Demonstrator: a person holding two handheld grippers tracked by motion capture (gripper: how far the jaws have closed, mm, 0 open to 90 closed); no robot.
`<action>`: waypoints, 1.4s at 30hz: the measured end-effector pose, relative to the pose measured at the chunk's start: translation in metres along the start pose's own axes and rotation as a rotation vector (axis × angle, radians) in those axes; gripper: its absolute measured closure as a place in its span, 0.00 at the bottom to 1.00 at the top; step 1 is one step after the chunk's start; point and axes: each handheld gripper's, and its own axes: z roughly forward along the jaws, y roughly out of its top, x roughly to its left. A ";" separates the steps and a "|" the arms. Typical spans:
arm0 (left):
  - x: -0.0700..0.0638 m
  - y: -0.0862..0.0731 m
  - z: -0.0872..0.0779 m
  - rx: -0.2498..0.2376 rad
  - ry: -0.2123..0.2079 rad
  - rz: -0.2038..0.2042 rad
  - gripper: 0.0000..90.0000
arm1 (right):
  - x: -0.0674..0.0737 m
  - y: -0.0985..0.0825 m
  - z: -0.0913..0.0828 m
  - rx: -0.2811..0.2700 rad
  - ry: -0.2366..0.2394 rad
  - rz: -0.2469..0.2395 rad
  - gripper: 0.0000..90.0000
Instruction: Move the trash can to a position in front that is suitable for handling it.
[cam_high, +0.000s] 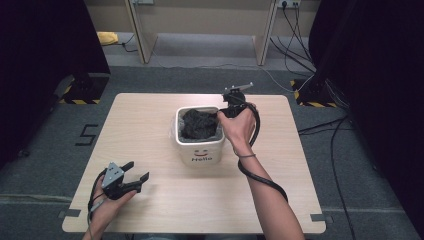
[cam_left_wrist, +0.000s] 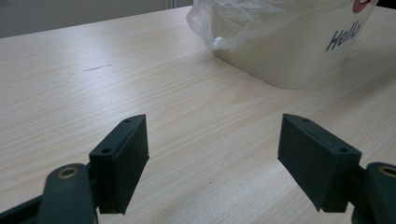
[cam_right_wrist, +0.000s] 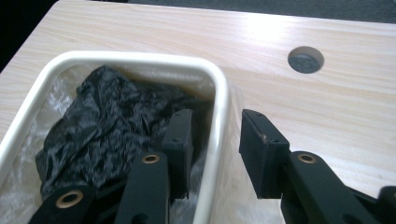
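Note:
A white bin with "Hello" and a smile printed on its front stands at the middle of the wooden table. It holds a clear liner and a crumpled black plastic bag. My right gripper is at the bin's far right corner. In the right gripper view the right gripper straddles the bin's rim, one jaw inside beside the black bag, one outside, both with a small gap to the rim. My left gripper rests open near the front left; between the left gripper's jaws is bare wood, with the bin ahead.
A round cable hole sits in the tabletop beyond the bin. The table ends close behind my left hand at the front edge. Cables and desk legs stand on the grey floor past the far edge.

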 end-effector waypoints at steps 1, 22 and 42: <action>0.000 0.000 0.000 0.000 0.000 0.000 0.27 | -0.001 0.002 0.002 0.003 0.002 -0.004 0.71; 0.000 -0.001 -0.001 -0.008 0.004 0.002 0.27 | -0.008 0.014 0.006 0.027 -0.014 -0.011 0.68; 0.001 -0.001 -0.001 -0.014 -0.005 -0.007 0.27 | 0.002 0.015 0.029 0.094 -0.062 -0.054 0.84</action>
